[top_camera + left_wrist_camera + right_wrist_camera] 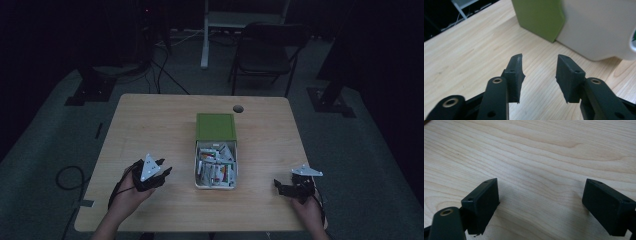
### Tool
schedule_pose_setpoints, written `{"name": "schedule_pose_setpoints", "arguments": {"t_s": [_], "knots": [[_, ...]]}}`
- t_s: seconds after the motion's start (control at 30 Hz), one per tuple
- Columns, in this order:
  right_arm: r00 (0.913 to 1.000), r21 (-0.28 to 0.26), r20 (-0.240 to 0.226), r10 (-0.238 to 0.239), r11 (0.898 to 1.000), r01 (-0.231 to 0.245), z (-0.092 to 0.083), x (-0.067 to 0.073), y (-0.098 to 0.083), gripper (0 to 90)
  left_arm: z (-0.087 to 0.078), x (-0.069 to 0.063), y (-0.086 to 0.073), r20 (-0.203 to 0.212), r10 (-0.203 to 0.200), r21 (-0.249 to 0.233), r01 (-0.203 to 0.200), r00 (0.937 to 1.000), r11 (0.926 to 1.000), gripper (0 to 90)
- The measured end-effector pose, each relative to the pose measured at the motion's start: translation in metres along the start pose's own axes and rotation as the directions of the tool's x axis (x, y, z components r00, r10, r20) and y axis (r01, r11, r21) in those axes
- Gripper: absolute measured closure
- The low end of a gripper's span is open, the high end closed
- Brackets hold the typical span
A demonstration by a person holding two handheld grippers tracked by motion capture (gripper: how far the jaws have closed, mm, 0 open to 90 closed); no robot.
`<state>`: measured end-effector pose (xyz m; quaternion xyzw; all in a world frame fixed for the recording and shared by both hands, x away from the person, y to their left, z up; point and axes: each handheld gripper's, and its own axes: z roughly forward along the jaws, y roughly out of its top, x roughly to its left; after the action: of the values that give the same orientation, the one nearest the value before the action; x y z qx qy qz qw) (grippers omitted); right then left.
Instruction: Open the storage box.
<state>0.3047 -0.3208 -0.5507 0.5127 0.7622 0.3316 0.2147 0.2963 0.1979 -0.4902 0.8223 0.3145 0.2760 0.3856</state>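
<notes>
A white box (216, 167) with a green lid (215, 126) folded back lies in the middle of the wooden table (150, 125); several small packets fill it. My left gripper (164, 169) sits left of the box, low over the table, jaws apart with nothing between them. In the left gripper view the jaws (539, 72) point at the box's white side wall (599, 27) and the green lid (539, 17). My right gripper (280, 187) rests near the table's front right corner. Its jaws (541, 205) stand wide apart over bare wood.
A round cable hole (238, 108) lies in the table behind the box. A dark folding chair (265, 52) and a white stand (205, 35) are on the floor beyond the table. Cables trail on the floor at the left.
</notes>
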Motion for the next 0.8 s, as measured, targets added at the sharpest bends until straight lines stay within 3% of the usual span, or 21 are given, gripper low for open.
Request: {"name": "schedule_pose_setpoints", "arguments": {"t_s": [0.47, 0.57, 0.8], "knots": [[1.0, -0.001, 0.0, -0.001, 1.0, 0.001, 0.0, 0.0, 0.0, 13.4, 0.009, 0.004, -0.034, 0.006, -0.103, 0.047, 0.103, 0.9947, 0.9936, 52.2], [1.0, 0.0, 0.0, 0.0, 1.0, 0.0, 0.0, 0.0, 0.0, 13.4, 0.011, 0.005, -0.041, 0.012, -0.146, 0.054, 0.145, 0.9892, 0.9879, 48.9], [1.0, -0.001, 0.0, 0.0, 1.0, 0.0, 0.0, 0.0, 0.0, 13.4, 0.011, 0.007, -0.052, 0.036, -0.179, 0.068, 0.176, 0.9832, 0.982, 39.9]]}}
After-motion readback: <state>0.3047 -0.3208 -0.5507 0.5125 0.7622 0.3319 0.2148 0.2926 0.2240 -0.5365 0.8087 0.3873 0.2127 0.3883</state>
